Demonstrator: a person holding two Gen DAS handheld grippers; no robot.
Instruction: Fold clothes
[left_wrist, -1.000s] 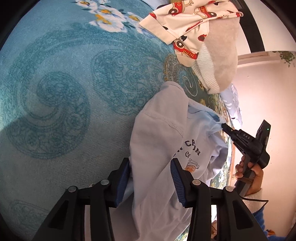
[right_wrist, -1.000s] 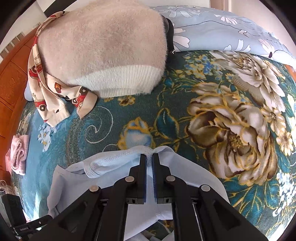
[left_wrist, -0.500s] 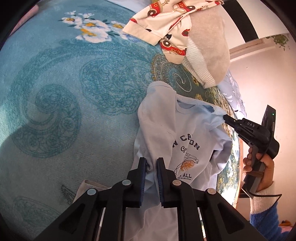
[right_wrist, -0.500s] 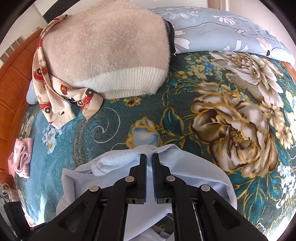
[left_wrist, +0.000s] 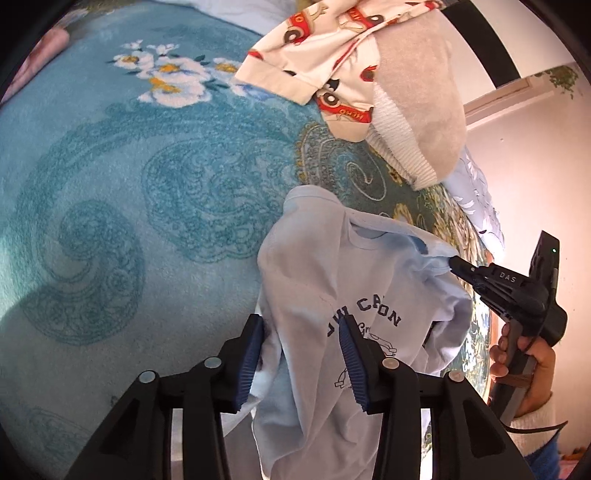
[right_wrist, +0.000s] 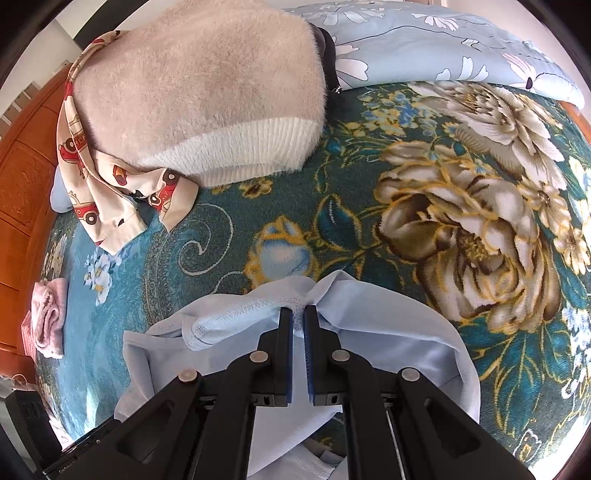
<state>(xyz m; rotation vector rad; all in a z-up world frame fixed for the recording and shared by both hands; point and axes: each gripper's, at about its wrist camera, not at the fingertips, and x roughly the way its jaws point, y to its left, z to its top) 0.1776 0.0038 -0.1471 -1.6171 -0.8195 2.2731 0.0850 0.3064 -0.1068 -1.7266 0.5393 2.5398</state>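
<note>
A light blue T-shirt (left_wrist: 314, 280) with dark printed letters hangs bunched above a teal patterned bedspread (left_wrist: 110, 184). My left gripper (left_wrist: 301, 325) has its jaws opening; a fold of the shirt hangs loosely between the blue pads, which stand apart. To the right in the left wrist view, my right gripper (left_wrist: 452, 263), held by a person's hand (left_wrist: 517, 354), pinches the shirt near the neckline. In the right wrist view my right gripper (right_wrist: 299, 314) is shut on the stitched edge of the T-shirt (right_wrist: 388, 325).
A beige fuzzy sweater (right_wrist: 207, 85) lies on a cream garment with red cars (right_wrist: 110, 206) at the far side of the bed. A pale blue floral quilt (right_wrist: 443, 40) lies behind them. A pink cloth (right_wrist: 46, 317) sits by the wooden headboard (right_wrist: 22, 177).
The left jaws went from apart to nearly shut on the shirt half a second ago, then spread wide again. The left view pulled back a little. The right gripper kept its grip.
</note>
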